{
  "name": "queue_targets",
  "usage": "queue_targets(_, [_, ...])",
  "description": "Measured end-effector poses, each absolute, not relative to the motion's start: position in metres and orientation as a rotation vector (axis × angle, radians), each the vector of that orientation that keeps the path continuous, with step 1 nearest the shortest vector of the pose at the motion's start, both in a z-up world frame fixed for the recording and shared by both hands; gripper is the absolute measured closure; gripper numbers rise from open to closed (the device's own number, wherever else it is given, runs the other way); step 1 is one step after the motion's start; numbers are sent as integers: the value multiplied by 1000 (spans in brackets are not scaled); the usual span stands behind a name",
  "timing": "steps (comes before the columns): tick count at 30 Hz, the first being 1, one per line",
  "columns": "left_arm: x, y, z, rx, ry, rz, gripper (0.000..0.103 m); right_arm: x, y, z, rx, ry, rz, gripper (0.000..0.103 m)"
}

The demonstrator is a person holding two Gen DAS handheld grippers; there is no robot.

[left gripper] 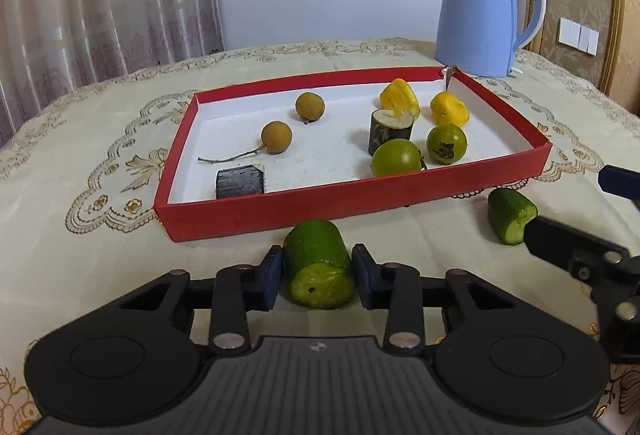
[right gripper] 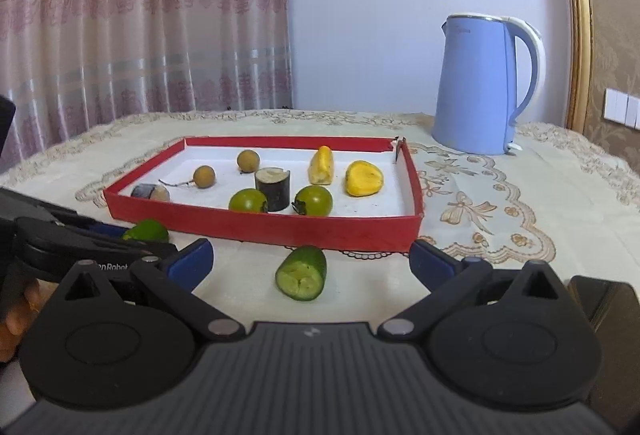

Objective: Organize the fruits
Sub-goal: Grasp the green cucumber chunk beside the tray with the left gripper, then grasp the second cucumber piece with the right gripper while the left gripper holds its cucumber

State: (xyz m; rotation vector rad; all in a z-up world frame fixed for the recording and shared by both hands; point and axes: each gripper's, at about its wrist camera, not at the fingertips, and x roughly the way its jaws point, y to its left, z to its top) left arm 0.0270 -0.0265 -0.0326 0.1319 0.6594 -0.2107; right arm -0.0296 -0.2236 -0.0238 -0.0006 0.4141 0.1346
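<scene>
Both tongs are low over the tablecloth (left gripper: 100, 139), in front of the red tray (left gripper: 352, 203). On my left gripper (left gripper: 318, 271) the blue pads (left gripper: 269, 277) sit against the two sides of a cut green cucumber piece (left gripper: 319, 265) lying on the cloth just short of the tray's near wall, its pale cut face toward the camera; I read that as clamped on the piece, though from the right wrist view that gripper (right gripper: 132, 235) is mostly hidden behind its own arms and I see only a green sliver between them.

My right gripper (right gripper: 312, 259) stands wide, jaws far apart, gripping nothing. A second cucumber piece (right gripper: 302, 273) lies on the cloth between its fingers without touching either one, cut face toward me. From the left wrist view this second piece (left gripper: 512, 215) looks to touch one dark finger (left gripper: 560, 243), but the angle is poor.

Inside the tray I count two brown longans (left gripper: 277, 137), two green tomatoes (left gripper: 396, 157), two yellow fruit pieces (left gripper: 449, 109) and two dark cut stalk sections (left gripper: 390, 131). Behind the tray stands a blue kettle (left gripper: 484, 11).
</scene>
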Motion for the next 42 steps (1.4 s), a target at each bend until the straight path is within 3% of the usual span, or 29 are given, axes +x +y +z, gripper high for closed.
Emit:
queue_targets(29, [35, -3, -35, 173, 633, -45, 70, -23, -211, -27, -86, 488, 144, 0])
queue_targets(33, [34, -3, -35, 182, 628, -46, 70, -19, -207, -28, -113, 501, 149, 10])
queue_targets(42, [32, -3, -37, 189, 611, -54, 71, -7, -207, -27, -134, 523, 155, 13])
